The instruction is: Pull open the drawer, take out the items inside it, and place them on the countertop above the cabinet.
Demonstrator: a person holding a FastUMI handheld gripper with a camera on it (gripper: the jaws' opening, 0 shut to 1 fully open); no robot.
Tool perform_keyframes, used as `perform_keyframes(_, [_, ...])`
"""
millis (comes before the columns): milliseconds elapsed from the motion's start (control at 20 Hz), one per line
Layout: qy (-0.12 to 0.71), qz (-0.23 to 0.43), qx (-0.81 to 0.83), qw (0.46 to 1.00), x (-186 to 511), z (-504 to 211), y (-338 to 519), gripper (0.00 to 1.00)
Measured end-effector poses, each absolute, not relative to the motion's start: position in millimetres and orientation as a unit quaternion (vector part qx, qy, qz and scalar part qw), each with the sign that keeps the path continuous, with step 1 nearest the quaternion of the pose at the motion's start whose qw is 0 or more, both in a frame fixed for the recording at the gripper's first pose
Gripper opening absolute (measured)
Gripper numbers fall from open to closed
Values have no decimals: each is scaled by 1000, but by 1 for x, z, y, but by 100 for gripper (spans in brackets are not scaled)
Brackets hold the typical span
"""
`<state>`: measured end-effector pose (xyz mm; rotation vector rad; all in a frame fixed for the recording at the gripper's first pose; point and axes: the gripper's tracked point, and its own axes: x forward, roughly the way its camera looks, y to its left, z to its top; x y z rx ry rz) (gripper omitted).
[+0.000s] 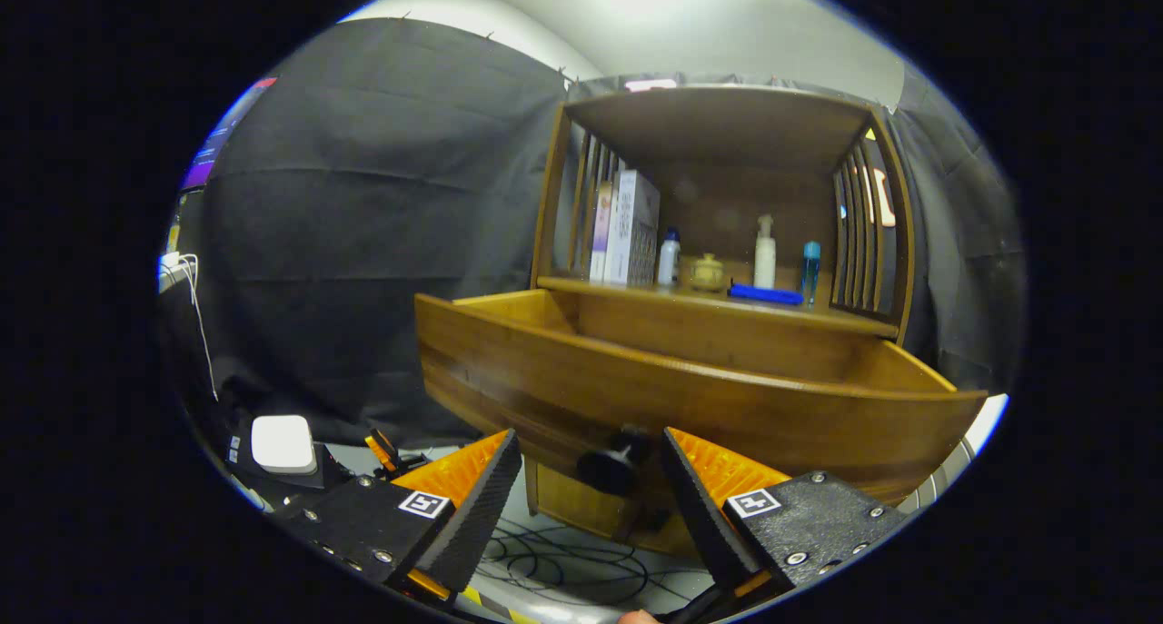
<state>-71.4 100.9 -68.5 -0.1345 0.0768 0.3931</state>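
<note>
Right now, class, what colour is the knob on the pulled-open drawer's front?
Black. The knob sits between the open tool's fingers on the drawer, clearest in the gripper view.

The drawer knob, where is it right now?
In the gripper view the knob sits on the pulled-out drawer front, between the open gripper fingers, nearer the right one.

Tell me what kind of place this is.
Likely a recording booth dressed as a home corner: black cloth wall behind a wooden cabinet, loose cables on the floor. The drawer stands pulled out; the gripper is open around its knob.
</note>
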Motion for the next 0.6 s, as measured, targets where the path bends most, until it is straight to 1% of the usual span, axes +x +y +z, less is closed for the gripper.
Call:
perform_keyframes(100, [6, 197, -51, 979, -73, -41, 102, 95])
perform_keyframes(300, [-23, 189, -42, 981, -61, -1, 95, 95])
perform_keyframes(450, [-28, 180, -34, 983, -42, 20, 90, 95])
perform_keyframes(600, [-23, 153, -39, 987, -13, 35, 78, 95])
